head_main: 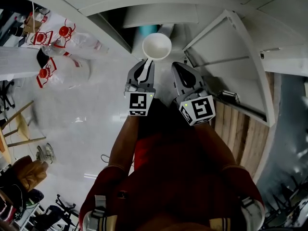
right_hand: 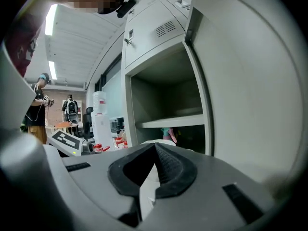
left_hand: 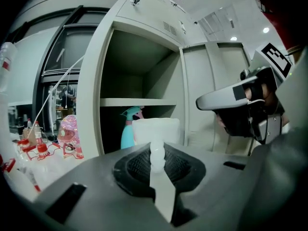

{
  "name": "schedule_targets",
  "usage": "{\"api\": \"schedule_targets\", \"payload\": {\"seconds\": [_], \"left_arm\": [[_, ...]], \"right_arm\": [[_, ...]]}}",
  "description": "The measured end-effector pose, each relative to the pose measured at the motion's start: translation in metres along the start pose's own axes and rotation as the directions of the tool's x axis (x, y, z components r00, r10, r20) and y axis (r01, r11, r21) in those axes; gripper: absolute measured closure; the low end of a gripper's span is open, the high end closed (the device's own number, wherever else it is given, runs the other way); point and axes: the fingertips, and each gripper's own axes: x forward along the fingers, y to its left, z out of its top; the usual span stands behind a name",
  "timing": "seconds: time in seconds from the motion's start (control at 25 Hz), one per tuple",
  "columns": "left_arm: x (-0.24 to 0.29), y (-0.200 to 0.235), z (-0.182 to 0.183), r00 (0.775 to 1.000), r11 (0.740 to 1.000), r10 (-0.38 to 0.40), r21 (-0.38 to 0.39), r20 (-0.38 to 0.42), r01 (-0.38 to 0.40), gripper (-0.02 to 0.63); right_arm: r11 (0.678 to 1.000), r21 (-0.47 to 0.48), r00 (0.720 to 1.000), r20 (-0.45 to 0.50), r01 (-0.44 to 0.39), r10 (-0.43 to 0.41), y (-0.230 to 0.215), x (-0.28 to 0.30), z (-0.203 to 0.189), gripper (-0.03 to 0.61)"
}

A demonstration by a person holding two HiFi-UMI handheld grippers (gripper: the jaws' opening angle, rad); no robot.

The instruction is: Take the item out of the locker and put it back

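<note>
the tall pale locker point(left_hand: 139, 57) stands with its door point(head_main: 236, 66) swung wide, a shelf point(left_hand: 137, 101) crossing the open compartment. the left gripper point(head_main: 143, 70) pinches the handle of a white scoop point(head_main: 157, 46), whose round bowl hangs in the air just outside the opening, below shelf level. the right gripper point(head_main: 180, 70) is just beside it, jaws pressed together on nothing. a teal spray bottle point(left_hand: 128, 129) stands inside under the shelf
</note>
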Motion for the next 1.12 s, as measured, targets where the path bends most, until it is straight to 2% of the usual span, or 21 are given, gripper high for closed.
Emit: {"api": "schedule_targets", "payload": {"seconds": [0.48,0.72,1.12], "left_arm": [[0.042,0.002,-0.042,1.000,1.000,-0.006,-0.020,0.031,0.006,0.568],[0.052,0.006,-0.044,0.999,0.998,0.010,-0.055,0.047,-0.007,0.568],[0.073,0.012,-0.057,0.999,0.998,-0.026,-0.058,0.037,0.028,0.568]], "right_arm": [[1.000,-0.008,0.998,0.064,0.007,-0.007,-0.027,0.026,-0.037,0.580],[1.000,0.008,0.995,0.097,0.028,-0.029,-0.038,0.031,-0.047,0.580],[0.999,0.006,0.982,0.185,0.050,-0.050,-0.046,0.040,-0.060,0.580]]}}
